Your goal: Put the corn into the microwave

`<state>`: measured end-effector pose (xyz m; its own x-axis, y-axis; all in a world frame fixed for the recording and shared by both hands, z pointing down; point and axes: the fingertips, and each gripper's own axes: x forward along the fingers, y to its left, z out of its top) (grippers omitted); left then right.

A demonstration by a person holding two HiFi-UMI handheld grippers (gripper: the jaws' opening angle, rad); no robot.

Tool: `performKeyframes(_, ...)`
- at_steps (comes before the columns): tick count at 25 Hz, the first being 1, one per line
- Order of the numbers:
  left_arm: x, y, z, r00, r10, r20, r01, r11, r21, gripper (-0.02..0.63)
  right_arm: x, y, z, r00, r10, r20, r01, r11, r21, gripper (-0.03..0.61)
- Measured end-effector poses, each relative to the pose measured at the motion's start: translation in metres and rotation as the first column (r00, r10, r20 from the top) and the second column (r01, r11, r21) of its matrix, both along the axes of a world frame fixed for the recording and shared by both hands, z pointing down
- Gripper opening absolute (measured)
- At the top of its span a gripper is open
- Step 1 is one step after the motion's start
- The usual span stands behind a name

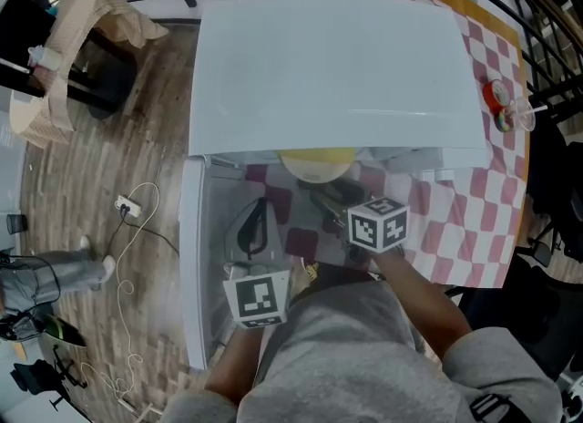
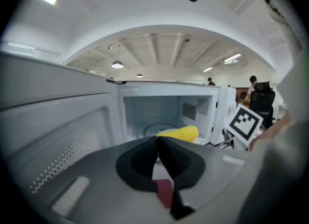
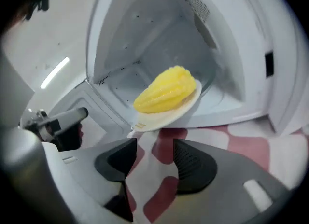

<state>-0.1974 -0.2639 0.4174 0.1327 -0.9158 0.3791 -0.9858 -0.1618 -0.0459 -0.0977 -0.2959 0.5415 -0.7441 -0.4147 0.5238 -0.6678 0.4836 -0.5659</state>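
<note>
A yellow corn cob lies on a white plate at the mouth of the open white microwave, the plate's near rim jutting out over the sill. My right gripper is open just short of that rim, with only tablecloth between its jaws. Through the left gripper view the corn shows in front of the glass turntable. My left gripper is shut on nothing, held in front of the opening beside the swung-out door. From above, the plate peeks out under the microwave's top.
The microwave stands on a red-and-white checked tablecloth. A red object and a clear glass sit at the table's right edge. On the wooden floor to the left lie a cable with a socket and a cloth-draped chair.
</note>
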Motion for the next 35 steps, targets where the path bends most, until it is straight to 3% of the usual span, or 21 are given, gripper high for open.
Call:
performKeyframes(3,0.006,0.001,-0.001,1.0,0.009,-0.006,-0.009,1.0,-0.004,0.008,0.018,-0.006,-0.008,0.973,0.093,-0.214,-0.052,0.981,0.188,0.238)
performKeyframes(7,0.014,0.002,-0.001,1.0,0.029,-0.001,-0.029,1.0,0.005,0.008,0.022,-0.011,-0.018,0.929,0.18,-0.324,-0.067,0.942,0.33,0.241)
performKeyframes(15,0.015,0.005,-0.004,0.999,0.032,0.015,-0.032,0.999,0.017,0.008,0.018,-0.009,-0.022,0.927,0.214,-0.308,-0.097,0.931,0.353,0.256)
performKeyframes(28,0.015,0.008,-0.003,1.0,0.026,0.018,-0.026,1.0,0.0,0.008,0.013,-0.057,-0.035,0.91,0.284,-0.3,-0.158,0.91,0.384,0.238)
performKeyframes(35,0.008,0.004,-0.005,0.999,0.02,0.027,-0.02,1.0,0.004,0.008,0.004,-0.075,-0.034,0.906,0.267,-0.328,-0.117,0.903,0.413,0.238)
